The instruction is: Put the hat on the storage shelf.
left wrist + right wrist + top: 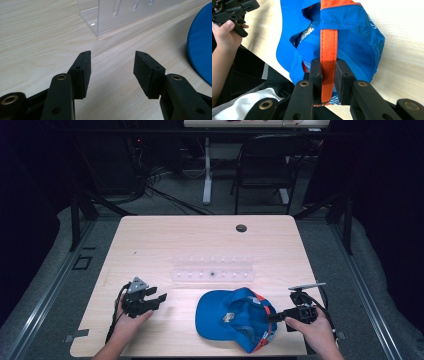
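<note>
Fabric dominates the near side: a blue cap (235,317) of soft cloth with stitched seams, a rounded brim and an orange strap (328,47) that looks suede-like. It lies on the surface (200,240) close to the front edge, right of centre, brim pointing left.

Right tongs (276,316) are clenched on the orange strap at the cap's right end; in the right gripper view the two black jaws pinch the strap between them, blue cloth bunched just behind. Left tongs (159,299) hover low over bare wood left of the cap, released, with the flat, matte pads (85,72) well apart and nothing between them.

Pale wood grain covers the surface, which has rounded corners and a small dark round hole (241,228) near its far edge. A clear plastic rack (213,270), long and low with slots along its walls, sits mid-surface beyond the cap; a small dark spot shows inside it, too small to identify. Beyond the surface the room is dim, with grey carpet, a black folding chair (265,165), tangled cables (160,185) and a white table leg (207,170).
</note>
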A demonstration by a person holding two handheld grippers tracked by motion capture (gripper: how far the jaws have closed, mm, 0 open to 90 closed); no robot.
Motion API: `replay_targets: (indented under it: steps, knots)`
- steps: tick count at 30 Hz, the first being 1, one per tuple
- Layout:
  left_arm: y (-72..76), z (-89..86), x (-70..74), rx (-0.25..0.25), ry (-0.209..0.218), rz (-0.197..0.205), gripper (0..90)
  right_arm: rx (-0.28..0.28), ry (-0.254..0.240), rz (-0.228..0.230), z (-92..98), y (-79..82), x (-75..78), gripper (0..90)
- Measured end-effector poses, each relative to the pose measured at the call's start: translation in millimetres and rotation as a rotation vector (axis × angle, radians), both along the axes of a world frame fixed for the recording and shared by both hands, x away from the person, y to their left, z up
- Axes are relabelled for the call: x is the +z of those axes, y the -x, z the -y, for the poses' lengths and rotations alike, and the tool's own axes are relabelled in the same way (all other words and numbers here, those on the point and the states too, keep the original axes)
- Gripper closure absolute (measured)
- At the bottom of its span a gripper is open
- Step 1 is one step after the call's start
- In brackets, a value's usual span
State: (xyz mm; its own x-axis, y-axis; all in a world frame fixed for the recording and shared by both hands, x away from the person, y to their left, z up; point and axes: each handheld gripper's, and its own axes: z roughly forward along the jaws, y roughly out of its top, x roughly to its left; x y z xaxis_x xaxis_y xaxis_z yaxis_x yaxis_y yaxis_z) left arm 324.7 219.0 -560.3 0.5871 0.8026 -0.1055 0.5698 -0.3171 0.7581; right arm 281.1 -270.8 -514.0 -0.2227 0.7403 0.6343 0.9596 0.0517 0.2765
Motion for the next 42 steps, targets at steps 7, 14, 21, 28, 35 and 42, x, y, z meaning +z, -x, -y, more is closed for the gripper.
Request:
replay_targets:
  steps: [7, 14, 21, 28, 35, 42]
  knots:
    - [-0.2, 0.0, -0.6, 0.006, 0.002, 0.004, 49.0, -0.001, 0.0, -0.012, 2.8, -2.2, 3.2, 78.0]
    - [-0.1, 0.3, -0.6, 0.01, -0.001, 0.005, 49.0, -0.014, 0.006, -0.027, 5.7, -4.9, 9.0, 78.0]
    - [-0.4, -0.7, -0.1, 0.005, 0.001, 0.003, 49.0, -0.008, 0.032, -0.043, 7.0, -9.7, 17.5, 78.1]
    - [0.0, -0.1, -0.1, 0.01, -0.003, 0.009, 49.0, -0.01, 0.043, -0.043, 5.1, -15.5, 26.6, 78.1]
    - [0.0, -0.2, 0.1, 0.009, -0.003, 0.011, 49.0, 0.006, 0.064, -0.047, 4.6, -18.4, 35.5, 78.1]
    - [0.1, -0.2, 0.3, 0.002, 0.0, 0.004, 49.0, -0.007, 0.107, -0.045, 3.3, -21.1, 43.1, 78.1]
